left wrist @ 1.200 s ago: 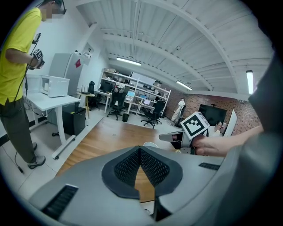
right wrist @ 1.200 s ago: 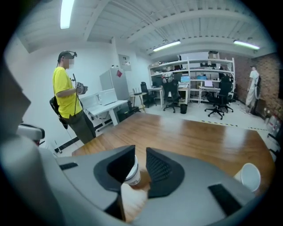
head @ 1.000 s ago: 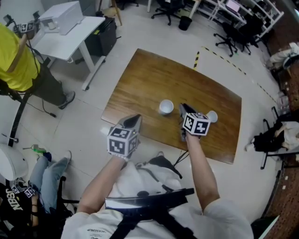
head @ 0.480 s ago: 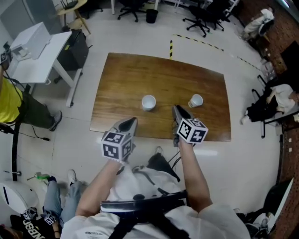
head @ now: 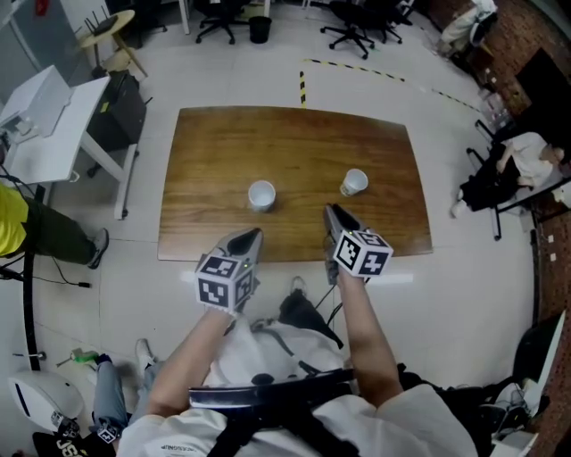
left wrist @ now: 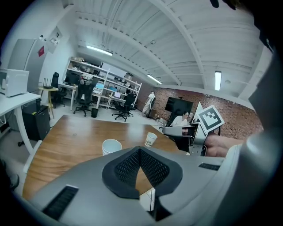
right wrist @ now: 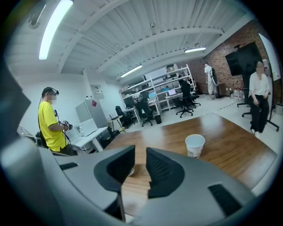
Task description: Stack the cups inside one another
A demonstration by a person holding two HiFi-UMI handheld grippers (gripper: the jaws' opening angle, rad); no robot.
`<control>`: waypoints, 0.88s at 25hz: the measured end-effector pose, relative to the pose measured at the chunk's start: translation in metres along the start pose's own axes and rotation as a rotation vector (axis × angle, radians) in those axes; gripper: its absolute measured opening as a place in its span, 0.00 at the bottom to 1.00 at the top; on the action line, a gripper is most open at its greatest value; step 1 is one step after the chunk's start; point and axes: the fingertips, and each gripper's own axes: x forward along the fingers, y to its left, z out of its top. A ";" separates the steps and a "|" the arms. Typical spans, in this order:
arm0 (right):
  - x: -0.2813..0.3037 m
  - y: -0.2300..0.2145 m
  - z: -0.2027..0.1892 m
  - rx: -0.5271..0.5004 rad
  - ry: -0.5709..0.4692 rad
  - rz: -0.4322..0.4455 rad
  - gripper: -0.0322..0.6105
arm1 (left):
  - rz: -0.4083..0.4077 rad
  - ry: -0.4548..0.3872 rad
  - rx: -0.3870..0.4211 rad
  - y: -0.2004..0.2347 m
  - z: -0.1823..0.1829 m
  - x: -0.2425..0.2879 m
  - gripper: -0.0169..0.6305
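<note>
The left cup (head: pixel 261 195) stood upright on the wooden table (head: pixel 214 152) just ahead of my left gripper (head: pixel 252 235), the nearer pairing, while the right cup (head: pixel 354 182) stood well apart from it, ahead and slightly right of my right gripper (head: pixel 331 211). My left jaws met at the tips, empty; my right jaws stood narrowly apart, empty too. Pale floor (head: pixel 134 268), office chairs (head: pixel 352 27) and a white desk (head: pixel 45 125) surrounded the table.
</note>
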 end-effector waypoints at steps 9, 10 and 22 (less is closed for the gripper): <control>-0.002 -0.063 0.012 -0.027 0.034 -0.040 0.26 | 0.004 0.029 -0.003 -0.033 -0.001 0.046 0.02; -0.001 -0.072 0.017 -0.035 0.035 -0.052 0.27 | 0.001 0.030 0.002 -0.037 0.000 0.053 0.02; 0.039 -0.188 0.038 -0.120 0.157 -0.117 0.30 | 0.012 0.030 0.011 -0.072 0.013 0.130 0.02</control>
